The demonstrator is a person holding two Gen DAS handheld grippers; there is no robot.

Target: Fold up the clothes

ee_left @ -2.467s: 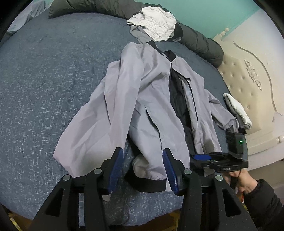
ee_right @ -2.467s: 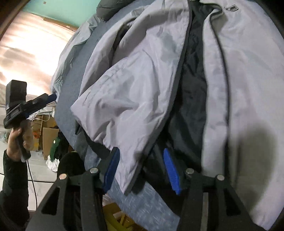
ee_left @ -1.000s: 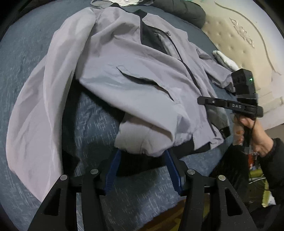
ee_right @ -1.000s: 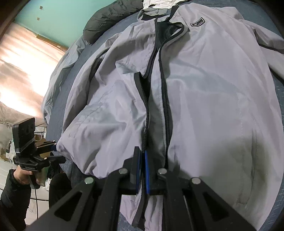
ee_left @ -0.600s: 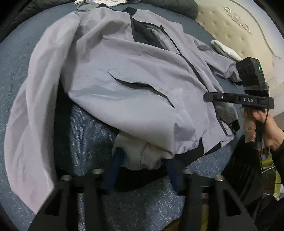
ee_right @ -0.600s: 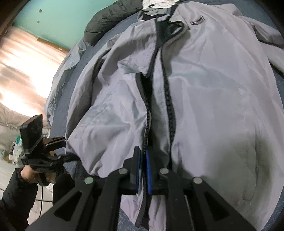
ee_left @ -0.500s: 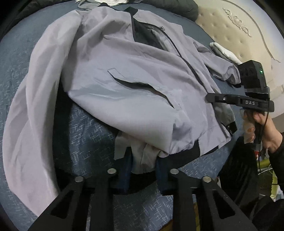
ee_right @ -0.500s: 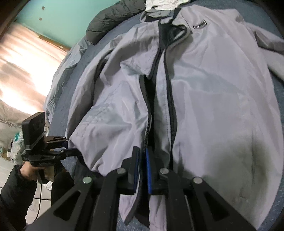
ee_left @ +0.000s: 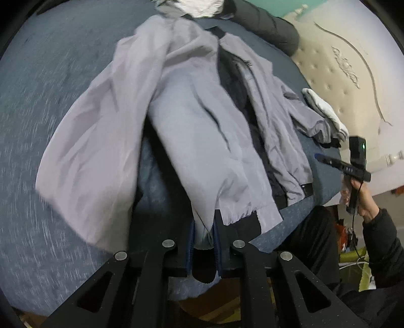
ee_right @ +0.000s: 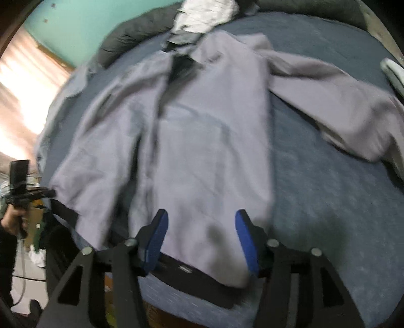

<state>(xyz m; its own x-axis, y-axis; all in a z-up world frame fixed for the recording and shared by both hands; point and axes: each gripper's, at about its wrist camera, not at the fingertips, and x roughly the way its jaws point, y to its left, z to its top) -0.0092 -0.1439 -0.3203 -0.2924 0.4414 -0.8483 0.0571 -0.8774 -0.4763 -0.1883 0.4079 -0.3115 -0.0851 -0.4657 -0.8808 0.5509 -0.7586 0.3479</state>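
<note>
Since half a second ago: right tongs [ee_right: 199,236] let go of the zipper edge, now spread wide over the jacket's [ee_right: 202,141] lower right panel, blue pads either side of the cloth, not gripping. Left tongs [ee_left: 204,237] drawn narrow since 2.5 s ago, now pinching a bunch of grey cloth at the hem [ee_left: 237,214], by the black waistband.

Jacket spread face up on the bed [ee_left: 32,83], collar toward the far side, hem at the near edge. Front open, black lining [ee_left: 232,80] showing between the two panels. One sleeve [ee_left: 88,131] flung out flat on the blue cover, seen from the left wrist; other sleeve [ee_right: 335,111] stretched out sideways in the right wrist view. Both views motion-blurred.

Beyond the collar, a white garment [ee_right: 207,12] on a dark padded coat [ee_left: 262,22]. Small white cloth [ee_left: 320,106] near the sleeve cuff, by the tufted headboard [ee_left: 328,65]. Hand [ee_left: 358,196] in a dark sleeve gripping the right tool's handle at the bed's edge; other hand [ee_right: 12,219] likewise in the right wrist view.
</note>
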